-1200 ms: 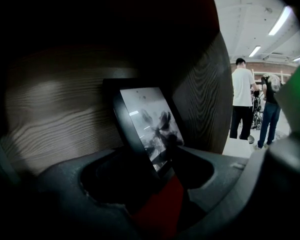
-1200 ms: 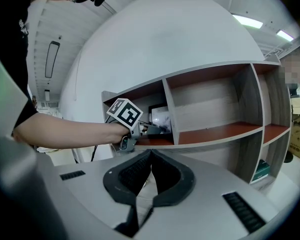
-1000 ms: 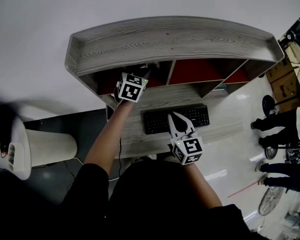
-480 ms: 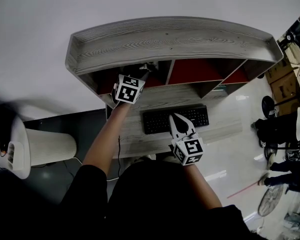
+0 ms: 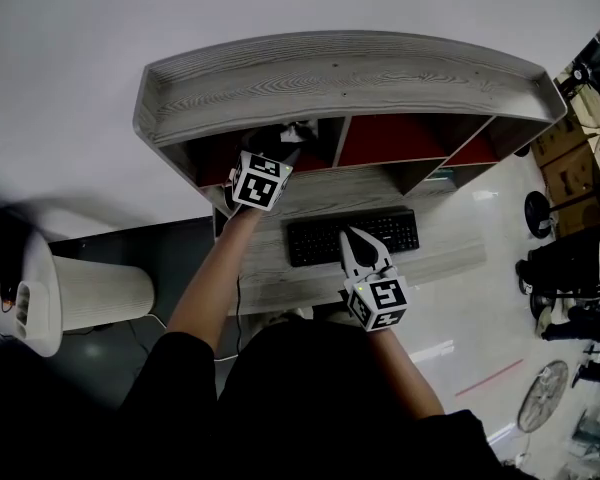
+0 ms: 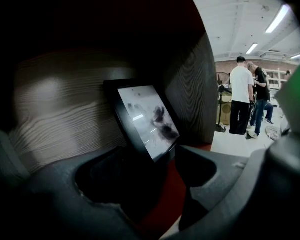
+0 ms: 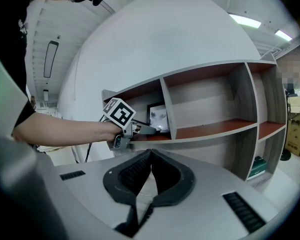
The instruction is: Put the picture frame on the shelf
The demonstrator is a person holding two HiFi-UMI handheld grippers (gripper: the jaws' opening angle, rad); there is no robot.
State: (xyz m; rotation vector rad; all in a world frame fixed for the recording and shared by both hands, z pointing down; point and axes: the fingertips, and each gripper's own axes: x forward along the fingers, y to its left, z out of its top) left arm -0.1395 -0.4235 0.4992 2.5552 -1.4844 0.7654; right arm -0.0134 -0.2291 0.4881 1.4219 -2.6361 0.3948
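Little has shifted since a second ago: both hands stay almost where they were, while the left gripper (image 6: 158, 157) has just been opening its jaws, which now stand wide apart. The picture frame (image 6: 147, 119) is no longer pinched. Its lower corner sits in the gap between the jaw tips, and neither pad presses on it. At the right edge of the head view, the bystanders (only legs and dark clothes show) have drifted lower.

The black frame stands in the leftmost compartment of the shelf (image 7: 217, 128), on the red board. It leans back against the grey wood-grain rear wall and sits just beside the upright divider on its right. From the right gripper view the frame (image 7: 158, 118) shows directly ahead of the left gripper (image 7: 151, 129), whose jaws reach in over the front edge of the board.

The right gripper (image 7: 150, 153) has its jaws closed together with nothing between them. It hangs over the desk (image 5: 450, 258) at the near edge of the black keyboard (image 5: 385, 231), well apart from the frame.
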